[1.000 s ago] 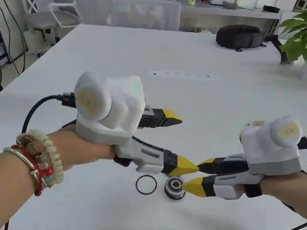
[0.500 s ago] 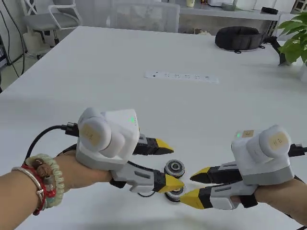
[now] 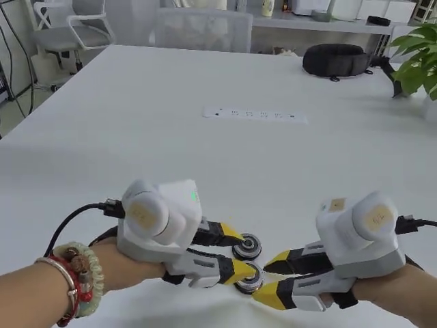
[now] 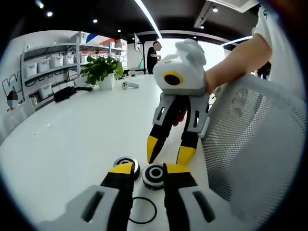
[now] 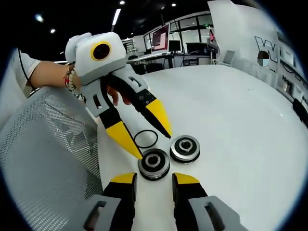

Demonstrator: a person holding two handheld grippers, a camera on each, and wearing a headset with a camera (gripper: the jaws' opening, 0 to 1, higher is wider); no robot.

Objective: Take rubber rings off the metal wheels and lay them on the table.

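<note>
Two metal wheels lie near the table's front edge: one (image 3: 249, 246) (image 5: 185, 148) with a silvery rim, the other (image 3: 250, 279) (image 5: 154, 164) (image 4: 154, 175) with a dark rim. A loose black rubber ring (image 5: 146, 138) (image 4: 139, 210) lies flat on the table beside them. My left gripper (image 3: 242, 254) (image 4: 149, 169) is open, its tips just short of the dark-rimmed wheel. My right gripper (image 3: 262, 279) (image 5: 154, 179) faces it from the other side, open, with its tips close to the same wheel. Neither gripper holds anything.
A white power strip (image 3: 254, 113) lies mid-table. A black bag (image 3: 339, 58) and a green plant (image 3: 418, 58) stand at the far right. Office chairs (image 3: 61, 27) are beyond the far edge. A mesh chair back (image 4: 255, 159) is close behind the grippers.
Both grippers have come down and closer together at the wheels. The left gripper's lower jaw now covers the loose ring in the head view. The camera has shifted.
</note>
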